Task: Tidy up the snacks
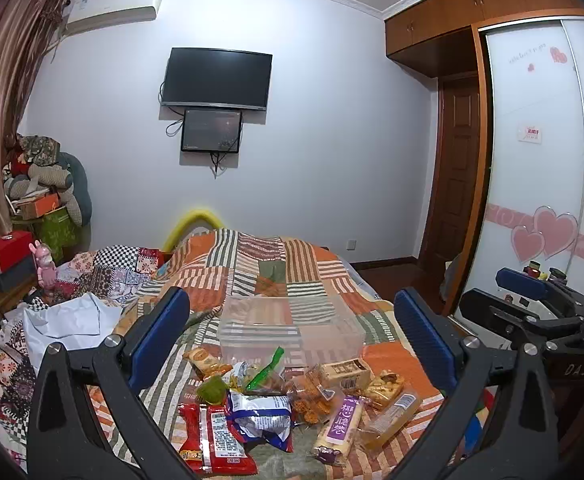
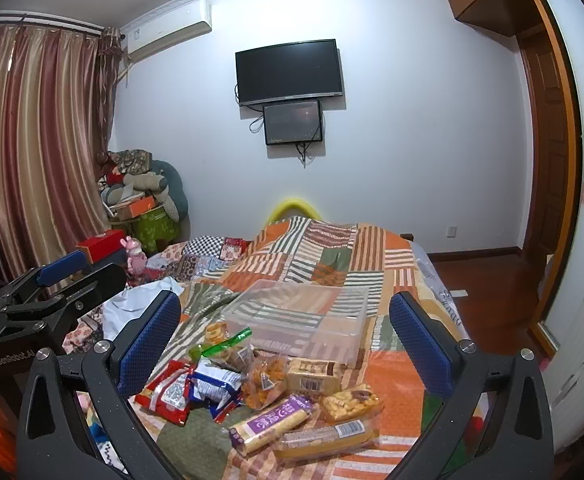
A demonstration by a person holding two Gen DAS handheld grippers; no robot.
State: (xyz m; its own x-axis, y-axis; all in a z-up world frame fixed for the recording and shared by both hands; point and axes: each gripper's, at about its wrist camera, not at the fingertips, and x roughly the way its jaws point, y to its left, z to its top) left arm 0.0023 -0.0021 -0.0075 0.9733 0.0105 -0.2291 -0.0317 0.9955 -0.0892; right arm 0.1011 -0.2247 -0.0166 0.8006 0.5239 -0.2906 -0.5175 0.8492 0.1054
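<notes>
**On bed: nothing grasped yet**

Left wrist: left gripper [image 1: 292, 320] fingers spread wide, empty, hovering over snacks [image 1: 287, 396] heaped before clear bin [image 1: 292, 326].

Right wrist: right gripper [image 2: 283, 320] likewise released; bin adjacent for loading.

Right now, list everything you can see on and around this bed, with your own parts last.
clear plastic bin: one, transparent, looks empty, on the quilt behind the snacks
purple-label roll pack: one, purple and cream, front of the pile
red packet: one, red, front left of the pile
blue-white bag: one, crumpled, beside the red packet
green clip: one, green, on a bag mid-pile
patchwork quilt: one, orange, green and striped, covering the bed
television: one, black, on the wall
air conditioner: one, white, upper left wall
curtain: one, striped brownish-pink, left
left tongs: blue pads, open, empty
right tongs: blue pads, open, empty
</notes>
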